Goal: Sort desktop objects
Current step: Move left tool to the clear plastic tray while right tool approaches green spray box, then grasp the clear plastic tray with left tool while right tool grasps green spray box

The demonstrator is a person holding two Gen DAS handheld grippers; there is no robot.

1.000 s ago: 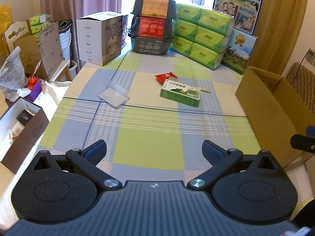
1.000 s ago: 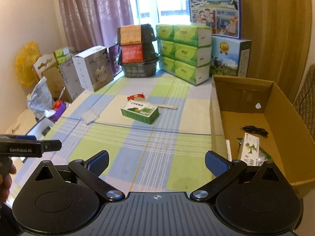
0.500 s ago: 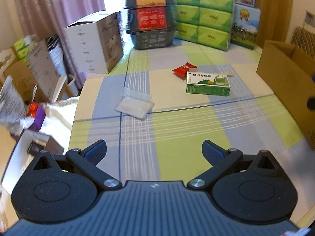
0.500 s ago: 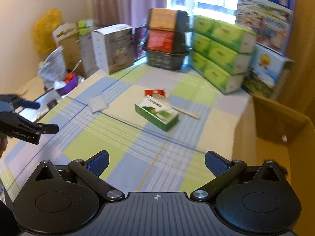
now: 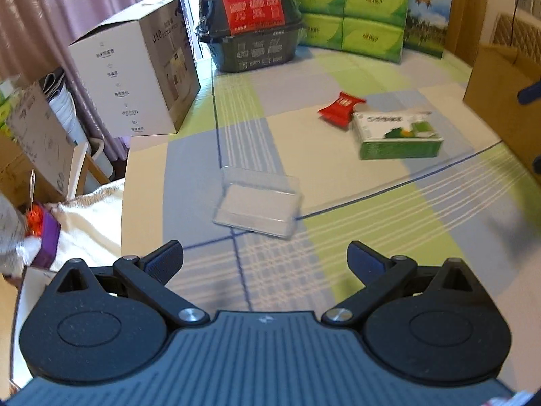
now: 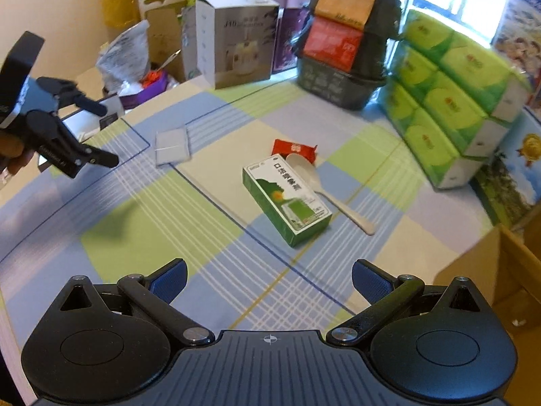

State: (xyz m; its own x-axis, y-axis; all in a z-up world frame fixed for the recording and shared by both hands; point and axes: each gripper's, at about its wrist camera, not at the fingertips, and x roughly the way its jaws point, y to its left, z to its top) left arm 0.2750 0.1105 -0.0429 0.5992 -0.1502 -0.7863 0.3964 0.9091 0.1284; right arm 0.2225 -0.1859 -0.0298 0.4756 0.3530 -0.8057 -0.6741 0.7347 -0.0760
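Clear plastic is lying flat on the checked cloth of the tabletop (image 5: pixel 355 237): a shallow transparent case (image 5: pixel 257 203), sitting just ahead of the left tongs (image 5: pixel 265 257), whose blue-padded fingers (image 5: pixel 165 258) are standing wide apart with nothing between them. In the right wrist view the same case (image 6: pixel 171 144) is showing as a pale rectangle, near the left tongs (image 6: pixel 101 135) hovering above the cloth with jaws spread, a hand (image 6: pixel 13 150) gripping the handle at the frame's left edge.

The right tongs (image 6: pixel 269 279) are likewise gaping and carrying nothing, poised over the tabletop and pointing toward a green and white carton (image 6: pixel 286 199) lying on its broad face near the middle of the cloth. A white plastic spoon (image 6: pixel 314 182) is resting just beside the carton's far long side, its bowl toward a red snack packet (image 6: pixel 293 148) that is lying just beyond the carton's far end. From the left wrist view the carton (image 5: pixel 397 135) and the red packet (image 5: pixel 339 108) are sitting well to the right of the case, touching or nearly so.

An open cardboard box (image 5: pixel 503 101) is standing at the right edge of the tabletop. At the far end, stacked green tissue packs (image 6: pixel 453 91), a dark basket (image 6: pixel 338 81) and a white appliance box (image 6: pixel 236 37) are lining the back.
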